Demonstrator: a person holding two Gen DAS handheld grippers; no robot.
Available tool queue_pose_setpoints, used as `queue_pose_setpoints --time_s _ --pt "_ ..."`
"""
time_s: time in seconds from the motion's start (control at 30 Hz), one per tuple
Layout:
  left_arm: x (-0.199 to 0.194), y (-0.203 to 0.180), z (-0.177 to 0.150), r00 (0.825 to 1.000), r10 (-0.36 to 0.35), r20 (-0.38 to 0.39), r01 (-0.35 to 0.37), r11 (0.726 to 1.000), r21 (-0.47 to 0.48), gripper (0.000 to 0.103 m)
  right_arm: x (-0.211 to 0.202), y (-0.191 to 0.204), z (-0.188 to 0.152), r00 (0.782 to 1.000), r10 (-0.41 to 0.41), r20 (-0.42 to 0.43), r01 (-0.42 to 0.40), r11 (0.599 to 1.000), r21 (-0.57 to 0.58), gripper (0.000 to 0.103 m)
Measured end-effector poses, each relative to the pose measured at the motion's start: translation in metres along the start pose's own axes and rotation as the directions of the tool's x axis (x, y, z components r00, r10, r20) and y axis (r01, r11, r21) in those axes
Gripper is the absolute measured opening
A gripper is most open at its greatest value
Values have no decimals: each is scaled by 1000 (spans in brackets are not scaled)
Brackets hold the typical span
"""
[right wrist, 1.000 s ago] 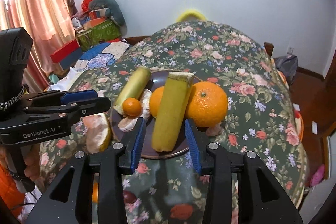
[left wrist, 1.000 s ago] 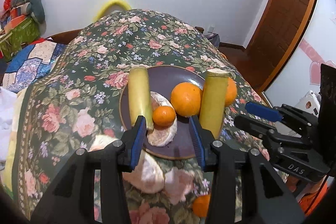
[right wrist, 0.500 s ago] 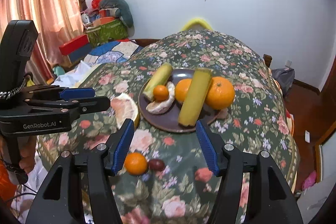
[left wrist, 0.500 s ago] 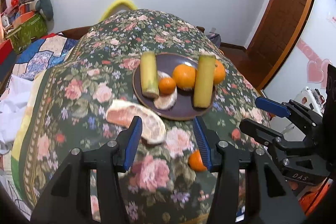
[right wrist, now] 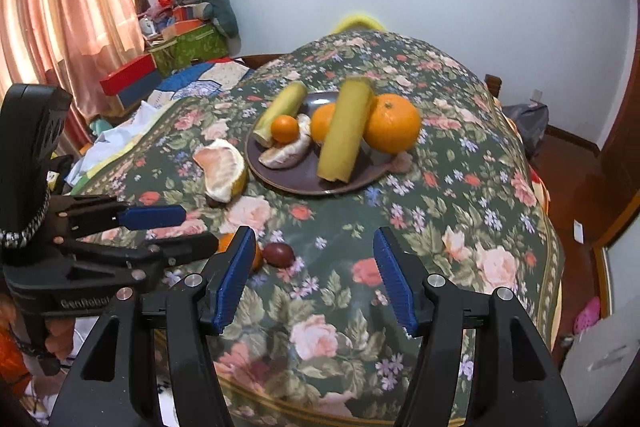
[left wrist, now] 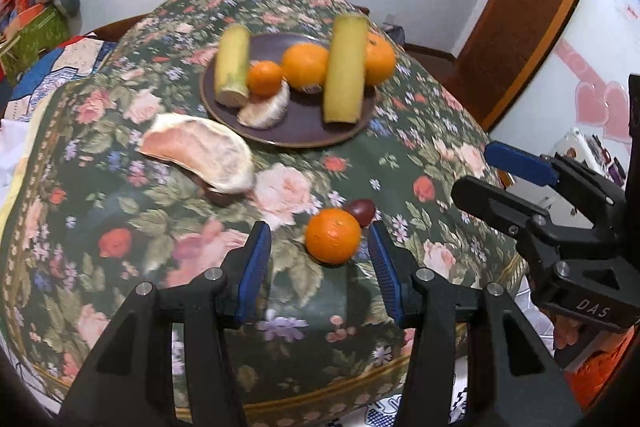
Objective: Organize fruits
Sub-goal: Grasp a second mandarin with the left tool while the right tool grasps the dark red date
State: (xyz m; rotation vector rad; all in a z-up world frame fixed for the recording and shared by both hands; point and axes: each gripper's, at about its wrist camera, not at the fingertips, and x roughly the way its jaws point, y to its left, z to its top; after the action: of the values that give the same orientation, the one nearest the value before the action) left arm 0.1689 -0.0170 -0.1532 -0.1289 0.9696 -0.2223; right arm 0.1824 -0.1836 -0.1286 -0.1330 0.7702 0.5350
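A small round orange mandarin [left wrist: 333,235] lies loose on the floral-clothed bench [left wrist: 120,211], low centre in the left wrist view, framed between the left tool's [left wrist: 318,267] spread, empty blue pads. The right tool [right wrist: 316,281], also spread and empty, hangs beside it, so the left looks nearer.

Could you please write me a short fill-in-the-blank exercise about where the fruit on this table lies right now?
1. The dark brown plate holds two yellow-green stalk pieces and ____ oranges.
2. The pomelo wedge lies on the ____, outside the plate.
3. The dark grape sits right beside the loose ____ near the table's front edge.
4. Nothing sits between the fingers of the ____ gripper.

Missing words: three; tablecloth; orange; right
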Motion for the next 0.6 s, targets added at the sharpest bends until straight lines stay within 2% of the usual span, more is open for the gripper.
queue_pose_setpoints --time_s 0.4,0.5,0.57,0.6 --pt "33 -10 1 998 -9 -59 9 1000 1 50 15 -8 -10 999 -17 -47 18 1000 24 58" --pt "39 -7 1 998 -8 -62 8 1000 -8 46 20 -10 -11 998 -20 -61 22 999 34 58" --pt "41 -5 0 998 -11 -62 11 1000 -14 38 23 -11 -12 998 -19 -67 21 999 35 58" --pt "42 -4 0 998 -17 -62 16 1000 -15 38 24 -11 -12 997 -20 -70 23 999 33 58"
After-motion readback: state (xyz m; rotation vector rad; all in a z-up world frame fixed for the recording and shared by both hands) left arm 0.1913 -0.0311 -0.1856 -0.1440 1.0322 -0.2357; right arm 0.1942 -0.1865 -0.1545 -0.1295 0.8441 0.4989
